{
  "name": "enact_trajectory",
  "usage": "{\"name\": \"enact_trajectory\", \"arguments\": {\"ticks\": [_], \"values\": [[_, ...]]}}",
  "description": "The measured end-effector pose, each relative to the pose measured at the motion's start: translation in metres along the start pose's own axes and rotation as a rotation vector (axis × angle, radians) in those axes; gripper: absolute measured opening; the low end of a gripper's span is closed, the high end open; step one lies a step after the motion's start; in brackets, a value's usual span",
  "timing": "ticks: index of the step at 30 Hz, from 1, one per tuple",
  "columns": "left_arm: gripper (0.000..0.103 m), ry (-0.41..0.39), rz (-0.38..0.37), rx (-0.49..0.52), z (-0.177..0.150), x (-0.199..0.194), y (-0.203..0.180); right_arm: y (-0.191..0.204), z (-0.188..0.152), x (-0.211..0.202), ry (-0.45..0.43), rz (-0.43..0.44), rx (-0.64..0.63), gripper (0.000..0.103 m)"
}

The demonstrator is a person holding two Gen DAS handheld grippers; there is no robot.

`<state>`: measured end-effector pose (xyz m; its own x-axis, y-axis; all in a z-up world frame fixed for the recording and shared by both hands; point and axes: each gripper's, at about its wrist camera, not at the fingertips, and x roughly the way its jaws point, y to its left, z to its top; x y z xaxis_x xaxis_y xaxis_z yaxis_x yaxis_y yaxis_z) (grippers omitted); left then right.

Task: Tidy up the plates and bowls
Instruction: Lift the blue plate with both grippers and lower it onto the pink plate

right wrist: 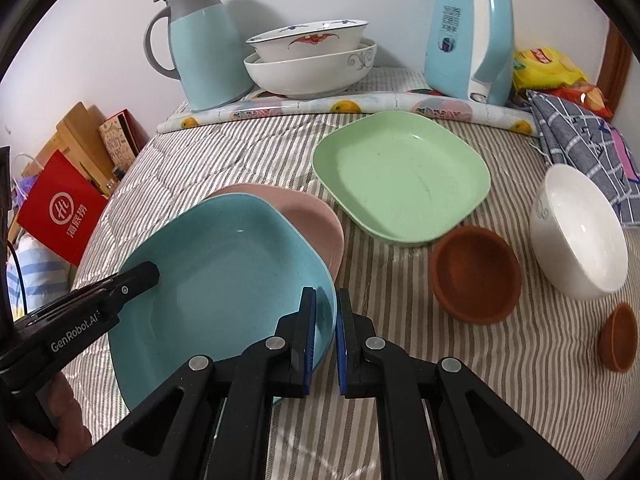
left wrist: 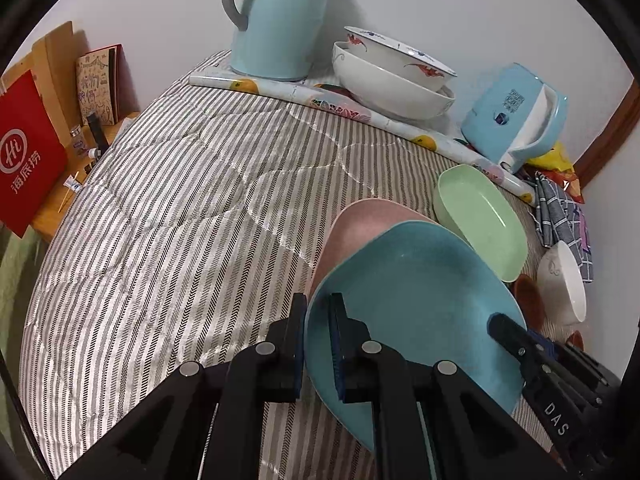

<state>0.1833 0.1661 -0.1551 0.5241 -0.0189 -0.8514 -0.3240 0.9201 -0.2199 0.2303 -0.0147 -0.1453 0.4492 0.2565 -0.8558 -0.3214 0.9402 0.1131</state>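
Note:
A blue square plate [right wrist: 224, 264] is held tilted over a pink plate [right wrist: 316, 216] on the striped cloth. My left gripper [left wrist: 318, 312] is shut on the blue plate's [left wrist: 412, 300] left rim. My right gripper [right wrist: 326, 308] is shut on its right rim; in the left wrist view its finger [left wrist: 508, 332] shows on that rim. A green square plate [right wrist: 400, 176] lies behind. A brown bowl [right wrist: 476, 276], a white bowl [right wrist: 580, 232] and a small brown bowl [right wrist: 620, 336] stand to the right.
Two stacked white patterned bowls [right wrist: 308, 64], a blue jug [right wrist: 204, 48] and a blue kettle [right wrist: 468, 36] stand at the back wall behind a rolled mat [right wrist: 360, 106]. A checked cloth [right wrist: 584, 136] lies at right. A red bag [right wrist: 60, 212] stands beyond the left edge.

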Motion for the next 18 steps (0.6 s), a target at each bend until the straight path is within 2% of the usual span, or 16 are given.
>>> {"name": "enact_trajectory", "arguments": {"ticks": [11,18], "values": [[0.011,0.008,0.025,-0.003,0.001,0.016,0.000,0.003,0.016,0.016,-0.017,-0.030,-0.080,0.008],[0.012,-0.026,0.042,0.001,0.000,0.019,-0.001,0.001,0.024,0.027,-0.040,-0.016,-0.101,0.007]]}}
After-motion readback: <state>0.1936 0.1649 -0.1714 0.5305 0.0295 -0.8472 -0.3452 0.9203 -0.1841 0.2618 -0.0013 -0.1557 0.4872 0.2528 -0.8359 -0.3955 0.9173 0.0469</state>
